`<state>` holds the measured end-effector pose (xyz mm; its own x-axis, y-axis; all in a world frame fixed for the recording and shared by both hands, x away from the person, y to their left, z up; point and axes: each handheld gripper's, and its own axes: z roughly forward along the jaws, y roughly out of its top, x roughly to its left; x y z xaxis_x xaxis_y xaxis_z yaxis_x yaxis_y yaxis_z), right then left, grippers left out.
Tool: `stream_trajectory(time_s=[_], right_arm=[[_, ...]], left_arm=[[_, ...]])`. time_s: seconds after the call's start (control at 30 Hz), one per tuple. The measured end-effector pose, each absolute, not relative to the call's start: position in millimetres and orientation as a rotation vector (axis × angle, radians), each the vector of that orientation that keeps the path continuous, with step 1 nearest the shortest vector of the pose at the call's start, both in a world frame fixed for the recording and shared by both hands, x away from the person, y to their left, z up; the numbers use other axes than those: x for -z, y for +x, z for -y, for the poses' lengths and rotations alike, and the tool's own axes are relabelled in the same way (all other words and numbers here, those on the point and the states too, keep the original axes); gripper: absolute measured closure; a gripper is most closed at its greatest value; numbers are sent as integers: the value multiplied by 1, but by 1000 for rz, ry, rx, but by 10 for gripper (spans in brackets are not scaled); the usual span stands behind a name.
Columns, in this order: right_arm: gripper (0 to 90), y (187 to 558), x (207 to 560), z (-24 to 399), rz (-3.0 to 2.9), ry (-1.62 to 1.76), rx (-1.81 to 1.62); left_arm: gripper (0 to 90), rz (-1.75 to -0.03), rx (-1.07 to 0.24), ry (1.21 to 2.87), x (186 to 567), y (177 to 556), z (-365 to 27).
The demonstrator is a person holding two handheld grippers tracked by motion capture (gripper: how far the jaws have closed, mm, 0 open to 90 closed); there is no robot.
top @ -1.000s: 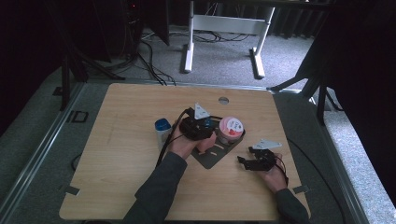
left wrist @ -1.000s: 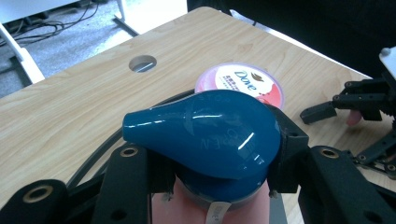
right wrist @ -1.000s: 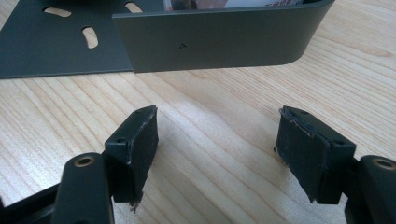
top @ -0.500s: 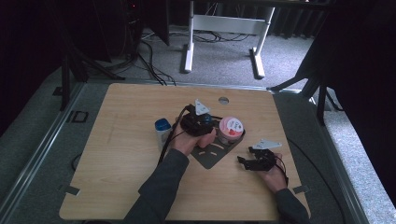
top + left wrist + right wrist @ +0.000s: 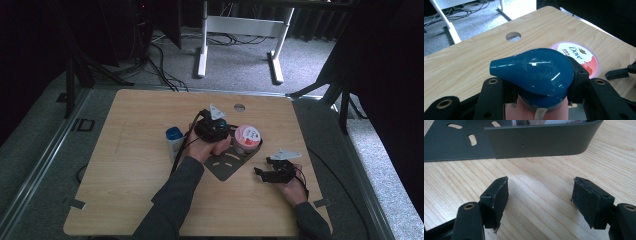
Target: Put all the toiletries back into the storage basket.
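Observation:
My left gripper point(image 5: 214, 131) is shut on a bottle with a glossy dark blue teardrop cap point(image 5: 534, 70) and a pink body, held over the grey metal plate point(image 5: 226, 166). The jaws clamp the bottle just under the cap on both sides. Just right of it a round pink Dove tub point(image 5: 247, 138) point(image 5: 584, 56) stands on the plate. My right gripper point(image 5: 263, 173) point(image 5: 540, 200) rests low on the table, right of the plate, open with only bare wood between its pads. Its jaws face the plate's upturned wall point(image 5: 541, 141).
A white bottle with a blue cap point(image 5: 174, 140) stands left of my left hand. A round cable hole point(image 5: 239, 107) point(image 5: 513, 36) lies near the table's far edge. The plate's flat part has slots point(image 5: 454, 145). A white desk frame point(image 5: 240, 30) stands on the floor beyond.

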<state>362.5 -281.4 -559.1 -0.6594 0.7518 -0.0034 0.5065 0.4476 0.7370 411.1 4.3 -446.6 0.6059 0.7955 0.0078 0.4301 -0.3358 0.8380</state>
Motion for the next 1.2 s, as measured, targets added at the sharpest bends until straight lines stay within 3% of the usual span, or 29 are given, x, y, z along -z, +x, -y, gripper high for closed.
stream_trajectory(time_s=[1.2], right_arm=[[293, 362, 559, 281, -2373, 1076, -1042]], left_arm=[[530, -1052, -583, 1937, 457, 449, 13]])
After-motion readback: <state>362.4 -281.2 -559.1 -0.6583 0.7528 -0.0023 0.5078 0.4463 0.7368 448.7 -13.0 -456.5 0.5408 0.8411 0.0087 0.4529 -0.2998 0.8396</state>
